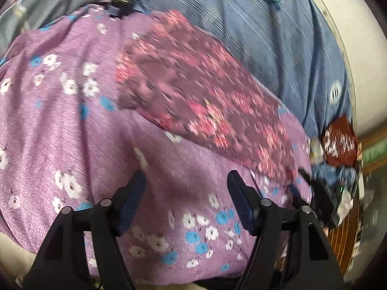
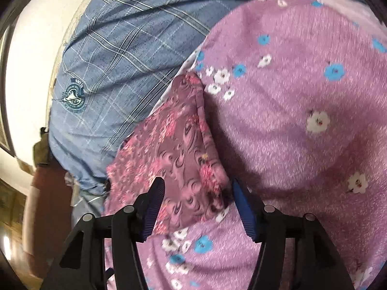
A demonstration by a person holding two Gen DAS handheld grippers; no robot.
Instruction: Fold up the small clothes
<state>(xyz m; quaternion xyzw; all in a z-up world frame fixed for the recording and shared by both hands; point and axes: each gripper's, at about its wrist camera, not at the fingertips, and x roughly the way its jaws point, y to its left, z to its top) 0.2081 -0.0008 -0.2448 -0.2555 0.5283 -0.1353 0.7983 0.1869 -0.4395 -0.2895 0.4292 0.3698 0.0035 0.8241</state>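
Note:
A small maroon cloth with pink flowers [image 1: 193, 96] lies on a lilac sheet with white and blue flowers [image 1: 72, 125]. My left gripper [image 1: 186, 183] is open above the lilac sheet, just short of the cloth's near edge. In the right wrist view the same cloth [image 2: 174, 149] lies folded, its end between the open fingers of my right gripper [image 2: 197, 193]. The jaws stand wide apart around it and do not pinch it. The right gripper also shows at the cloth's right end in the left wrist view [image 1: 314, 193].
A blue checked fabric with a round crest [image 2: 108, 55] lies beyond the cloth, also in the left wrist view [image 1: 278, 36]. A heap of mixed clothes [image 1: 338, 159] sits at the right edge by a wooden frame [image 1: 338, 241]. A white wall [image 2: 31, 48] stands behind.

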